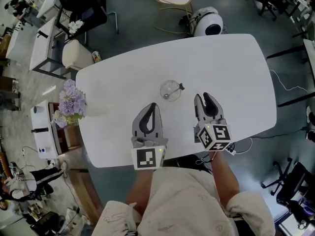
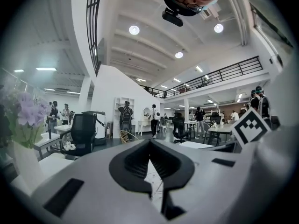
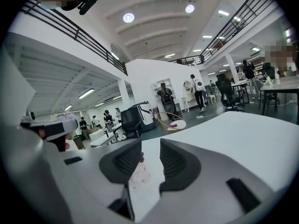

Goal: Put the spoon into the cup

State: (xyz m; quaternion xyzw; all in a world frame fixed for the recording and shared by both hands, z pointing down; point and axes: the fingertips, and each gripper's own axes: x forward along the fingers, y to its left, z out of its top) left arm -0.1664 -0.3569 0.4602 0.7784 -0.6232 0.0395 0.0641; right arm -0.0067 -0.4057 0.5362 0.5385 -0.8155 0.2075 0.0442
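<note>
**Head view.** A white counter [image 1: 221,68] carries a clear glass cup [image 1: 170,90] near its middle. The spoon [image 1: 180,87] stands in the cup, its handle leaning over the rim on the side toward the right gripper. A bunch of purple flowers [image 1: 72,101] stands at the counter's left edge, well apart from the cup.

The left gripper [image 1: 153,105] and the right gripper [image 1: 202,97] are both over the near part of the counter, on the person's side of the cup, and neither touches it. The cup lies ahead of the gap between the two grippers. Each gripper bears a marker cube at its rear, the left one [image 1: 147,157] and the right one [image 1: 215,135].

**Left gripper view.** The fingers of the left gripper [image 2: 149,143] meet at their tips, with nothing clamped between them. The flowers [image 2: 28,113] appear at the far left. The marker cube of the other gripper [image 2: 251,125] shows at the right.

**Right gripper view.** The fingers of the right gripper [image 3: 150,146] stand apart with nothing held. In the gap between them, farther off on the counter [image 3: 233,134], the cup [image 3: 135,177] can be seen. The dark end of the spoon [image 3: 141,160] shows above its rim.
</note>
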